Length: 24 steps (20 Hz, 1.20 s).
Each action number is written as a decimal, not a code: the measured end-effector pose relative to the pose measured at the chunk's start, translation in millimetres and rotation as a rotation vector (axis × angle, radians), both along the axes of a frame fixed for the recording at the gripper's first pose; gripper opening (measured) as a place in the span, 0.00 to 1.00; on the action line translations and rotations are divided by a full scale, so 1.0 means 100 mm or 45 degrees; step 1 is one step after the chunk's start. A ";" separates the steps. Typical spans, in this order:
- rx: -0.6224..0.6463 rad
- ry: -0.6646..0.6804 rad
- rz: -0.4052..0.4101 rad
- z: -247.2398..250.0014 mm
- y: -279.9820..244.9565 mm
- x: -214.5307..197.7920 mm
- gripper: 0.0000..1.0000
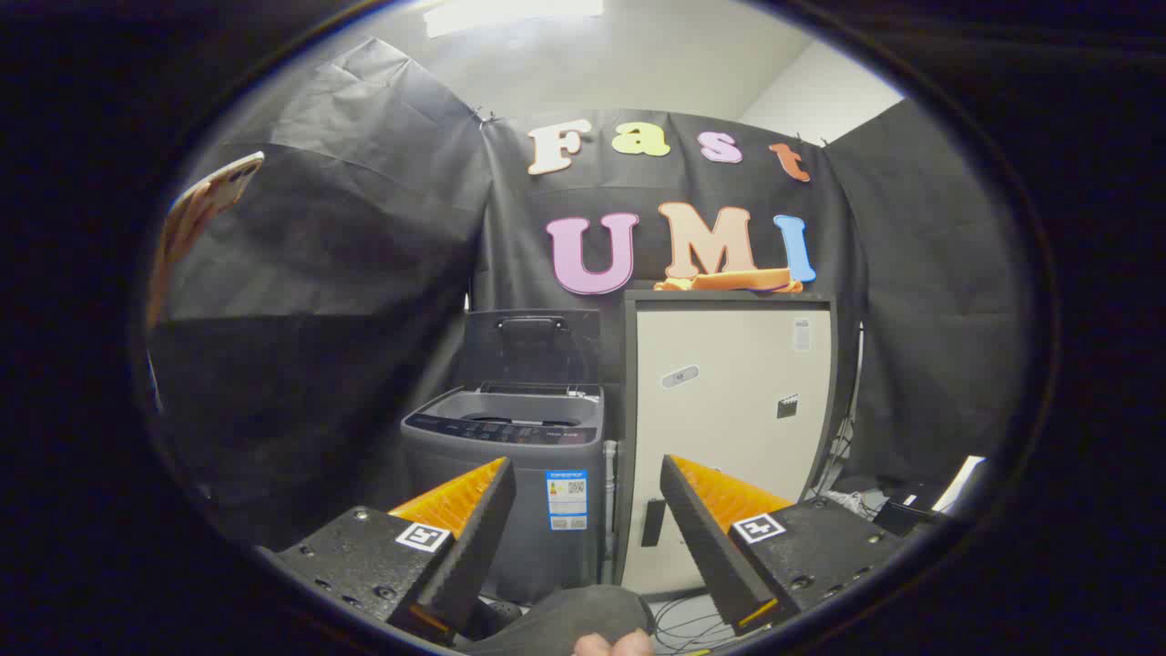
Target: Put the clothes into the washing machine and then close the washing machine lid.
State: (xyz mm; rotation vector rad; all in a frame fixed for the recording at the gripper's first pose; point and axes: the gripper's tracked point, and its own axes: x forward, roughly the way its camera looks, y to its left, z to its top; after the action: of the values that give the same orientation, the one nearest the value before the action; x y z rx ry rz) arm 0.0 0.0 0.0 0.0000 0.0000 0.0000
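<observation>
- Black cloth hangs as the booth's wall behind everything, with a pale ceiling above it.
- Far left, a phone (205,205) on a stand tilts in from the side.
- Left of centre, the washer (506,483) stands on the floor, its lid (531,346) raised upright at the back and the drum opening exposed.
- Right of the washer and touching it stands a tall pale cabinet (729,410). Orange clothes (729,281) lie folded on its top, well beyond the fingers.
- Nearest the camera, the tongs (588,483) are spread wide and hold nothing; the washer's front shows between them.
- Below them, part of a hand (615,644) and a grey sleeve.
- Right of the cabinet, cables and a dark box (902,512) lie on the floor.
- Step in hand, as a judgement: the approach, with nothing picked up yet.
- Next move likely calls for lifting the tongs up to the cabinet top and closing them on the clothes.
</observation>
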 end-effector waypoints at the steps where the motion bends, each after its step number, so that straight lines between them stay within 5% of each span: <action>1: -0.004 0.001 0.001 0.00 0.00 0.00 0.97; 24: 0.000 0.010 0.006 -0.03 0.03 0.02 0.97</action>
State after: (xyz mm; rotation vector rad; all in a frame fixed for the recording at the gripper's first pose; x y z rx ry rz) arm 2.3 2.5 -2.7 0.0002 0.0077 0.0049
